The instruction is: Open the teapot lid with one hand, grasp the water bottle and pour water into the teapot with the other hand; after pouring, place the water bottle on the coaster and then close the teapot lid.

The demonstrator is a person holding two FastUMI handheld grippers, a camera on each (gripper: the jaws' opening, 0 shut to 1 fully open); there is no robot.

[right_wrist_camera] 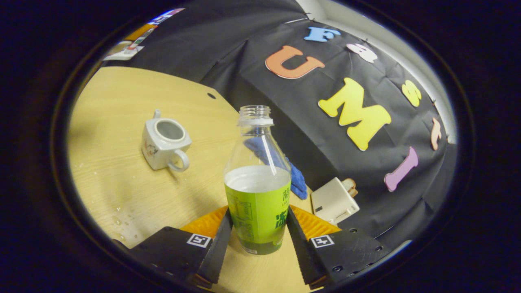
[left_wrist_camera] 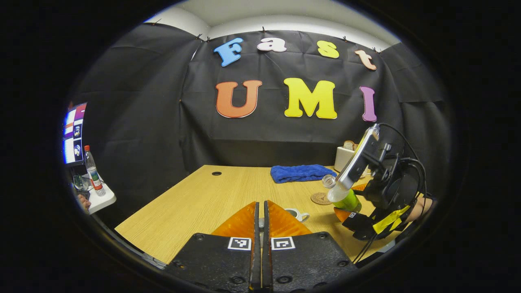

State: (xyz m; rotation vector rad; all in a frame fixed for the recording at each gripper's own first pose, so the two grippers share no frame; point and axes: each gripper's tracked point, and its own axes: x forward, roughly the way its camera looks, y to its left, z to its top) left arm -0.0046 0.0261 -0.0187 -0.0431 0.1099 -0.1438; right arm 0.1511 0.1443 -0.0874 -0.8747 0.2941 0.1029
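I count two grippers, one teapot, one water bottle I work with, one coaster, one towel and one toaster.

In the right gripper view, my right gripper (right_wrist_camera: 258,228) is clenched on the water bottle (right_wrist_camera: 257,191), both fingers pressing the green label. The bottle is clear plastic, round, with no cap, and it is about half full. It stands just above the wooden table (right_wrist_camera: 114,106).

The teapot (right_wrist_camera: 165,140) sits on the table at ten o'clock from the bottle, well apart. It is white, shiny and boxy, with a round loop handle and a little picture on its side. Its top is open and I can see into it. A few water drops lie on the table near it.

In the left gripper view, my left gripper (left_wrist_camera: 262,221) is pressed together. Something small and pale sits in the thin gap, but I cannot tell what it is.

The round brown coaster (left_wrist_camera: 320,198) lies flat at one o'clock. The soft blue towel (left_wrist_camera: 302,173) is folded behind it. The white toaster (right_wrist_camera: 334,200) holds a slice of bread.
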